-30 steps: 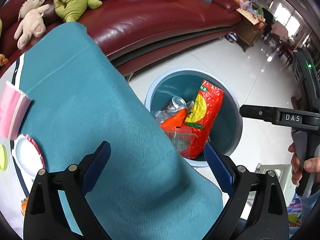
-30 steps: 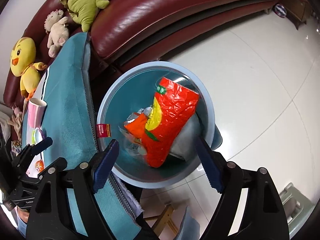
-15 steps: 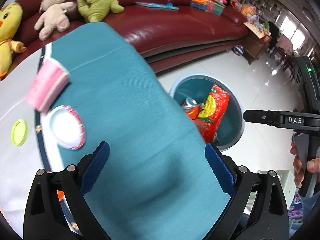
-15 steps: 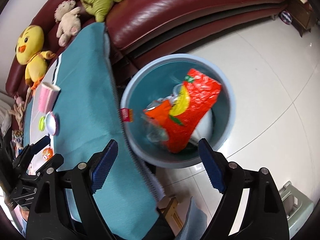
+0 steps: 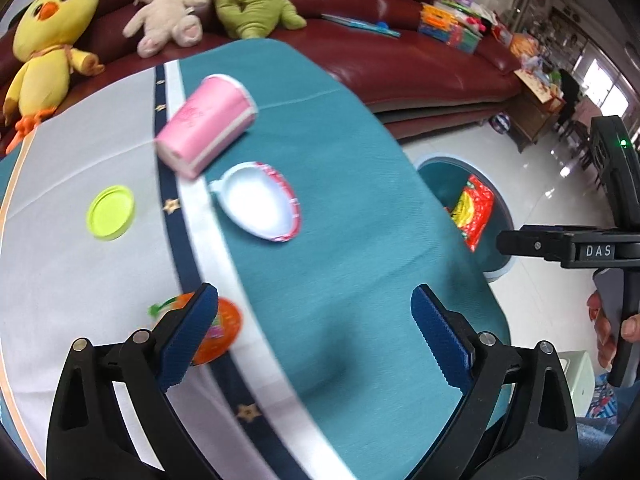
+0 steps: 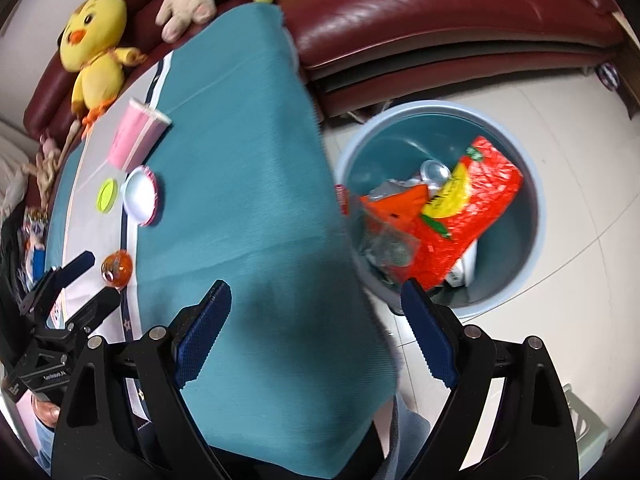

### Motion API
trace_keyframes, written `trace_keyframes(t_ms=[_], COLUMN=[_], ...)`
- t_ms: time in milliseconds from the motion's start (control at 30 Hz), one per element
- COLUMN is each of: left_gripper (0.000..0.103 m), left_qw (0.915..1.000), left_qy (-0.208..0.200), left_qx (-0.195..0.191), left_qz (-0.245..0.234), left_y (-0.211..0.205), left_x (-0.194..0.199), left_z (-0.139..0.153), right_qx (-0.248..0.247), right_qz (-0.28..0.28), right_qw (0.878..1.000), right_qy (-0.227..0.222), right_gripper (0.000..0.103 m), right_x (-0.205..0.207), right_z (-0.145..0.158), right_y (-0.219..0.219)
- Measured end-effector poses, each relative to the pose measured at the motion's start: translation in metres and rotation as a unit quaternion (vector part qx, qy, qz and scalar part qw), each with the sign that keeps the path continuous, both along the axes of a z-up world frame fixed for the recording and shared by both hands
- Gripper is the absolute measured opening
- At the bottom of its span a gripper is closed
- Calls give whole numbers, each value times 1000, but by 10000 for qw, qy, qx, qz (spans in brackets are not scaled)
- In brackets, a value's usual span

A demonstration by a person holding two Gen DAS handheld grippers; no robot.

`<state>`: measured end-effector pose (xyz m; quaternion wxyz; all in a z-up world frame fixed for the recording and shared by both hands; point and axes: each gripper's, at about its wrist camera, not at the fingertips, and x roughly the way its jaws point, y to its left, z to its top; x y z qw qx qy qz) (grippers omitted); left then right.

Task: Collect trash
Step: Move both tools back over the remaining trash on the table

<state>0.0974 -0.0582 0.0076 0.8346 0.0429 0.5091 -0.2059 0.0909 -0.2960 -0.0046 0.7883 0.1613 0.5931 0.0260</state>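
One tipped pink cup (image 5: 206, 124), empty-looking.

Trash bin (image 5: 502, 216) half behind tablecloth (image 5: 340, 240)

Both tongs swing away from the bin (image 6: 440, 216) and back over the table (image 5: 340, 280) — the pink cup (image 5: 206, 126) and lids come into view — right tongs (image 6: 316, 332) widening, nothing between them.

sofa (image 5: 400, 60): dark red leather | floor (image 6: 560, 92): glossy pale tiles | windows (image 5: 600, 88): bright daylight
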Motion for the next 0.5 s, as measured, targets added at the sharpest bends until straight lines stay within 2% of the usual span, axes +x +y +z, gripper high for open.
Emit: trace_keyframes(t_ms=[267, 367, 500], left_gripper=[97, 97, 97], left_qw=[9998, 9991, 9987], left_qy=[-120, -234, -166], left_qx=[113, 362, 408], left_qz=[59, -64, -251], left_y=[37, 56, 80], left_x=[-1, -3, -3], left_z=[-3, -9, -20], right_qx=[-70, -67, -68], right_qz=[253, 317, 510], right_qw=[9996, 9994, 9985], right_qy=[108, 145, 204], right_gripper=[83, 83, 83], right_x=[9, 12, 17], right_z=[2, 2, -1], right_y=[45, 59, 80])
